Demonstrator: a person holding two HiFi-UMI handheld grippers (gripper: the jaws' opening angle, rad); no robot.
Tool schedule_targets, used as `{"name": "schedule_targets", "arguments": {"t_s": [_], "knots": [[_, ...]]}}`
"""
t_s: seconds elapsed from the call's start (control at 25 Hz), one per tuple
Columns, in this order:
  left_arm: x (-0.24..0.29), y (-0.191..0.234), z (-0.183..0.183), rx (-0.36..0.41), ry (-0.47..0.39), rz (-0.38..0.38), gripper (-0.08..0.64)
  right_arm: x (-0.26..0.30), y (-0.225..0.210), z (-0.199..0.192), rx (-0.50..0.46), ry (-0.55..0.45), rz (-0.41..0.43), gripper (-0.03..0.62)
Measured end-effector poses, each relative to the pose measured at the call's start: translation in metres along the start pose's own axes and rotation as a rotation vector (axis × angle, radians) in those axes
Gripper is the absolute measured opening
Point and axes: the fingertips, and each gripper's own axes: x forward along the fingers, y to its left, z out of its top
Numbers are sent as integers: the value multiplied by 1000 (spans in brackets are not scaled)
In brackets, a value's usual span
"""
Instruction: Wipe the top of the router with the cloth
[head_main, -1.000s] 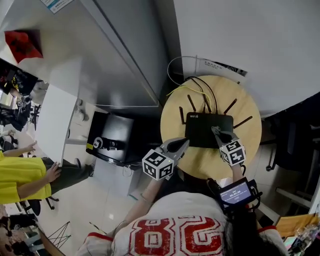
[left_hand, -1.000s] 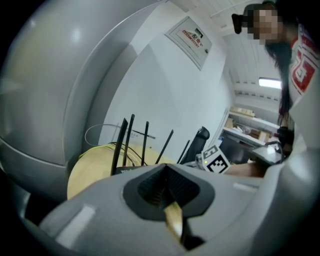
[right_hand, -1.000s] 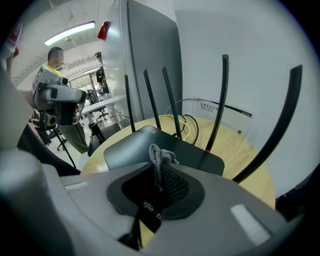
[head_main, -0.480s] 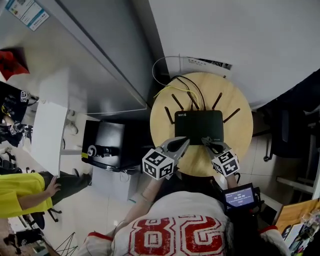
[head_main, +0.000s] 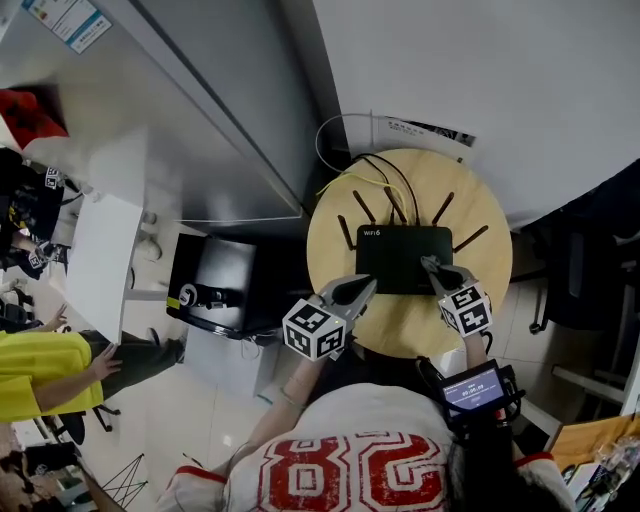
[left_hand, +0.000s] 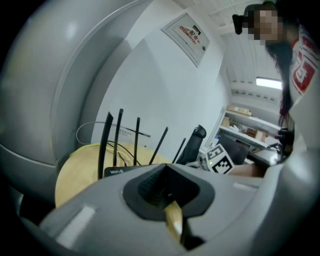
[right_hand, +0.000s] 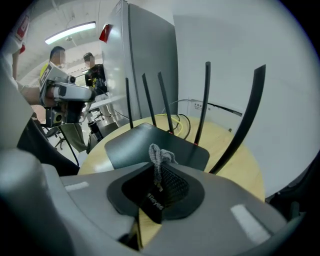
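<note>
My left gripper (head_main: 362, 285) hangs over the near left part of the round wooden desk (head_main: 400, 330), its jaws pressed together on nothing. My right gripper (head_main: 432, 265) has its jaws pinching a grey cloth (right_hand: 159, 157), a knotted tuft poking out above the near right corner of the black router (head_main: 400, 262). The router lies flat mid-desk, with white "WiFi 6" print (head_main: 371, 232) at its far left corner. Five antennas (right_hand: 205, 100) rise along its far side, with black and yellow cables (head_main: 385, 180) behind.

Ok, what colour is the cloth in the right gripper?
Grey: the cloth in the right gripper shows best in the right gripper view.
</note>
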Motion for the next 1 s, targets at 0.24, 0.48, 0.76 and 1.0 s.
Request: {"name": "schedule_targets", "arguments": {"t_s": [0.24, 0.48, 0.76, 1.0], "knots": [[-12, 13, 2, -10, -14, 54, 0, 11, -45, 13, -5, -6, -74, 37], [-22, 21, -1, -20, -11, 89, 0, 25, -65, 22, -26, -9, -121, 37], [-19, 14, -5, -20, 9, 64, 0, 18, -56, 17, 13, -20, -115, 37], [-11, 8, -3, -5, 14, 31, 0, 1, -36, -6, 98, -40, -103, 37]]}}
